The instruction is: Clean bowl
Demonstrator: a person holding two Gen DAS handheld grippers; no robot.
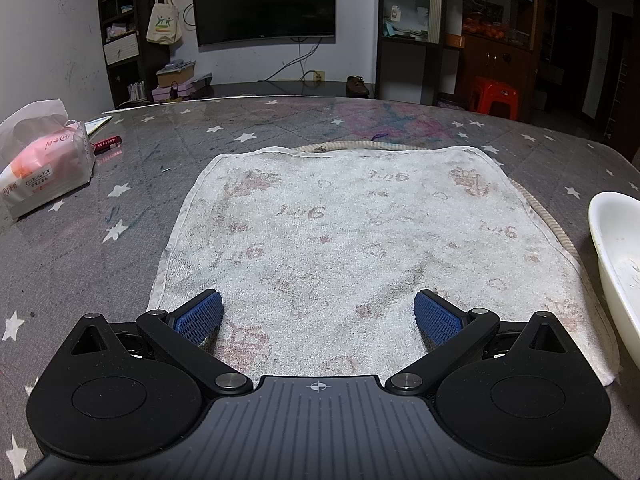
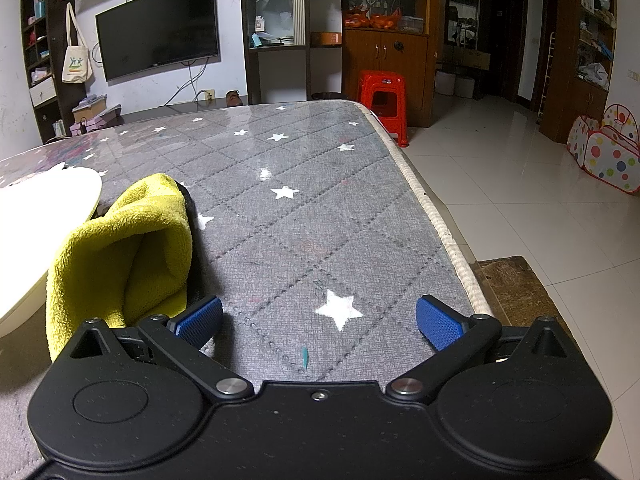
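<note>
A white bowl sits at the right edge of the left wrist view, with dark specks inside it, partly on a worn white towel. My left gripper hovers open over the towel's near edge, nothing between its blue pads. In the right wrist view the same bowl shows at the far left, and a folded yellow cloth lies beside it. My right gripper is open above bare tabletop, just right of the yellow cloth, its left pad close to the cloth's edge.
The table has a grey star-patterned cover; its right edge drops to a tiled floor. A tissue pack and a red pen lie at the far left. A red stool stands beyond the table's far corner.
</note>
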